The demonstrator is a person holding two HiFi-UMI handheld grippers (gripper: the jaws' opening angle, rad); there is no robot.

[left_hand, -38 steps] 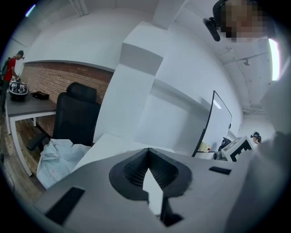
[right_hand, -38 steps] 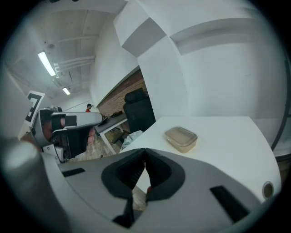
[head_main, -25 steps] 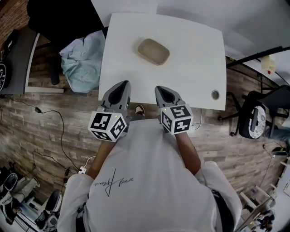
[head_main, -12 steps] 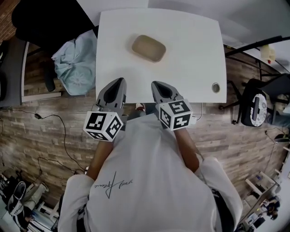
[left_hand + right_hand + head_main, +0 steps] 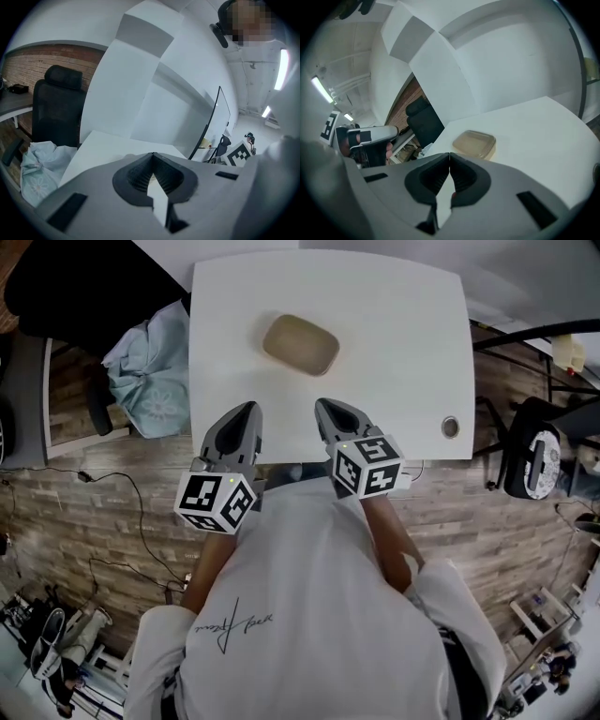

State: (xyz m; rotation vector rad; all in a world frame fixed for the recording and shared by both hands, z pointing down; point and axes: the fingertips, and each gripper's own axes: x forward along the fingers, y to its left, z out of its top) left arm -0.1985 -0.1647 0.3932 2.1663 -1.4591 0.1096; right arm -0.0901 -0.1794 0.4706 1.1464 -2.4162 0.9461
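Head view, with both gripper views. My left gripper (image 5: pixel 248 409) and right gripper (image 5: pixel 324 405) hover side by side over the near edge of the white worktop (image 5: pixel 403 343), much as they did half a second ago. The picture has shifted a little, so the whole far edge of the worktop now shows.

The fingers of both grippers are pressed together at the tips, with nothing between them, as they were 1.5 s ago: left gripper (image 5: pixel 153 154), right gripper (image 5: pixel 449 154).

The tan lidded container (image 5: pixel 300 344) lies flat on the worktop ahead of the two grippers, apart from both and slightly nearer the left edge. In the right gripper view the container (image 5: pixel 473 143) now sits just above the fingertips, further left than before.

The left gripper view has swung away from the grey desk seen earlier. The black chair (image 5: pixel 58 110) and pale cloth (image 5: pixel 35 161) now fill its left side.

Hard to make out: the left gripper's own body covers the near worktop, so I cannot find the container in that view. What the container holds cannot be told. My shirt (image 5: pixel 309 615) hides both forearms and the floor beneath.
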